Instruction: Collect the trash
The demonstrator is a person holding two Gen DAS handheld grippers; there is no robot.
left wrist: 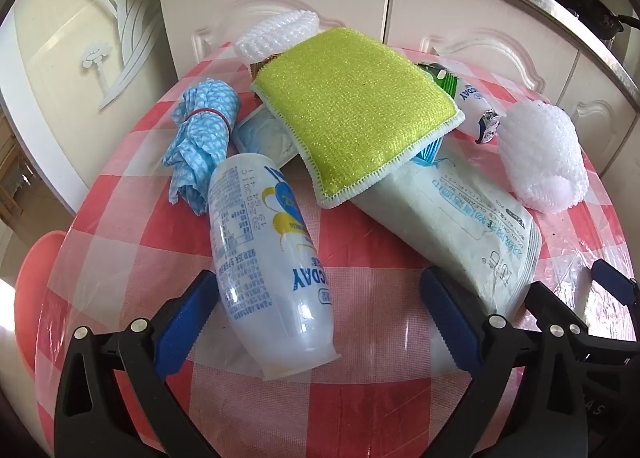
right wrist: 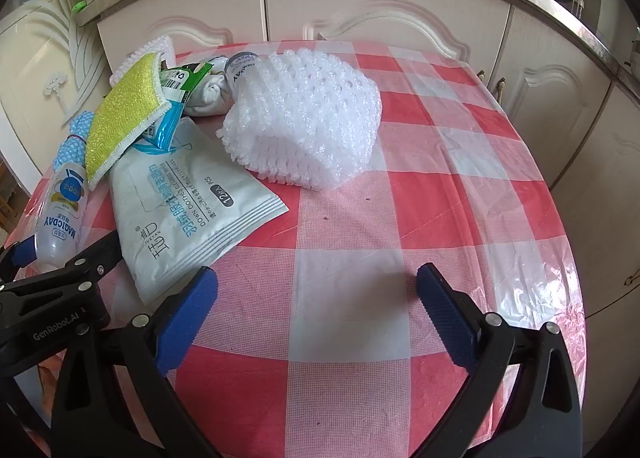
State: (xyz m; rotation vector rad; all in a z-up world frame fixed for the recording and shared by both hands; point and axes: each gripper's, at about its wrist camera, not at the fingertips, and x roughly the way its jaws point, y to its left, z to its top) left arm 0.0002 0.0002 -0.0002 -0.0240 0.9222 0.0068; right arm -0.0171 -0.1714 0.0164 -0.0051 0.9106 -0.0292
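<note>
My left gripper (left wrist: 320, 298) stood wide open, its ridged blue pads on either side of a clear plastic bottle (left wrist: 268, 258) lying low in the frame, not pinching it; its label read "MAGICDAY". My right gripper (right wrist: 316, 298) was equally wide open over bare checked tablecloth (right wrist: 460, 198), holding nothing. Left of it lay a flat white wipes packet (right wrist: 176, 210) printed "DOWN CLOTHES" and "12", its sealed edge ribbed. A yellow-green sponge (left wrist: 352, 106) with white stitched edging rested on the pile at centre. A knobbly white foam net (right wrist: 308, 118) sat at centre in the right view, with open red-and-white cloth to its right as far as the table edge. A blue patterned cloth (left wrist: 200, 130), bound by a red band, lay at left.
</note>
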